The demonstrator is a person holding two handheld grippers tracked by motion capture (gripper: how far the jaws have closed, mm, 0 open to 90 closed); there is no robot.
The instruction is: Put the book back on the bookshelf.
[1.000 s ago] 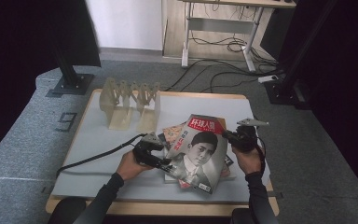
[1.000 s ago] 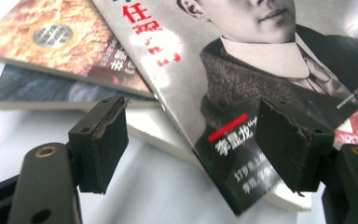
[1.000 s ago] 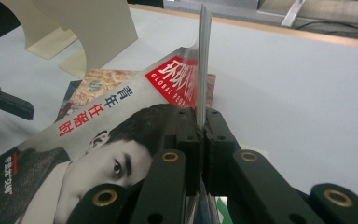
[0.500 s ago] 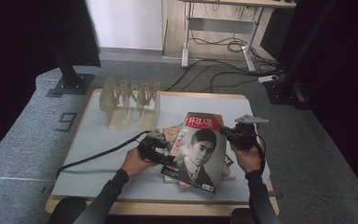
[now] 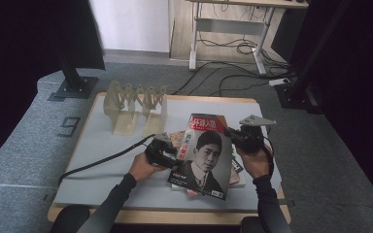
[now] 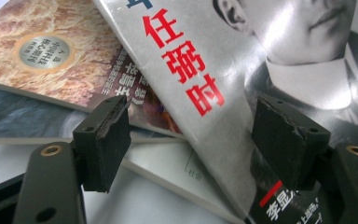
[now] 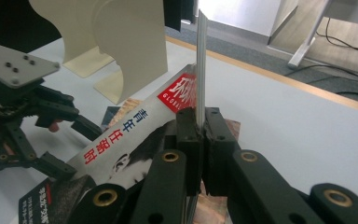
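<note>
Your right gripper [image 7: 200, 135] is pinched tight on the edge of the magazine [image 5: 205, 154]. In the right gripper view, the two black jaws press together with the thin page edge standing up between them. In the high view, your right hand [image 5: 253, 162] is at the right side of the magazine, with the grey plate on top of its gripper.

Your left gripper [image 6: 191, 140] is not squeezing anything. In the left gripper view, its two jaws stand apart, and the left side of the magazine runs between them, but the pads do not press on it. In the high view, your left hand [image 5: 143, 167] sits at the left edge of the magazine, and a black cable [image 5: 102, 160] trails away from it across the table.

The magazine has a man's picture and red letters on its cover. It is tilted, with the right side held up off the pile. Under it lie more magazines [image 6: 56, 60] in a loose stack near the front of the grey table top [image 5: 102, 145].

Farther back on the table stands a pale rack [image 5: 135, 104] with wavy dividers. It is well apart from your hands.

Behind the table, there is a grey floor with cables [image 5: 223, 48] and the legs of a desk [image 5: 194, 46].
</note>
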